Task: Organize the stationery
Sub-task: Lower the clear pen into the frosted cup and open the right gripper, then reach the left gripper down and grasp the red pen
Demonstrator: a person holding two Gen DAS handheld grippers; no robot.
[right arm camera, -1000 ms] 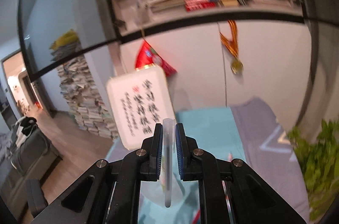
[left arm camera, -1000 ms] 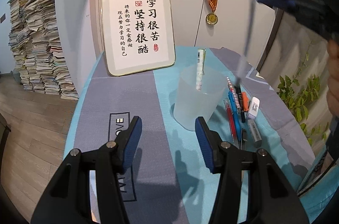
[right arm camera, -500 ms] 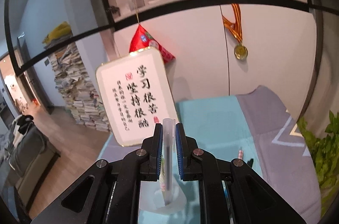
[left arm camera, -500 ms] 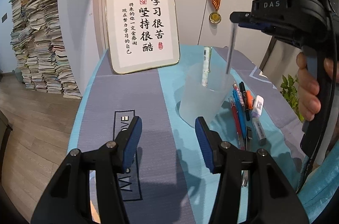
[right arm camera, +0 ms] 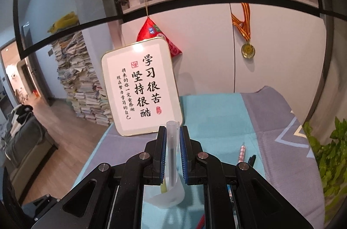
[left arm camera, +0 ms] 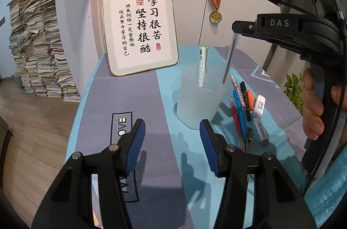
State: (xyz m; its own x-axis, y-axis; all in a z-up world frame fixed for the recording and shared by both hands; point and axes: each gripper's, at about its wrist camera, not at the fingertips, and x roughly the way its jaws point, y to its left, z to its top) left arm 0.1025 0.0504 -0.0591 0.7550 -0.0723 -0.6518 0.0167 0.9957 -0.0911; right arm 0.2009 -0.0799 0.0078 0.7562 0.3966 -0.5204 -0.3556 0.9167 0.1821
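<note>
- The right gripper point(right arm camera: 173, 151) pinched a translucent grey pen point(right arm camera: 171, 155) upright, its tip inside the frosted plastic cup point(left arm camera: 200, 103) on the tabletop point(left arm camera: 151, 98).
- The left gripper point(left arm camera: 172, 140) hovered near the cup, fingers spread, holding nothing.

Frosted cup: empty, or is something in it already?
Not empty. One patterned pen stands in the frosted cup, leaning on its rim; the right claw holds a clear pen above its mouth.
</note>
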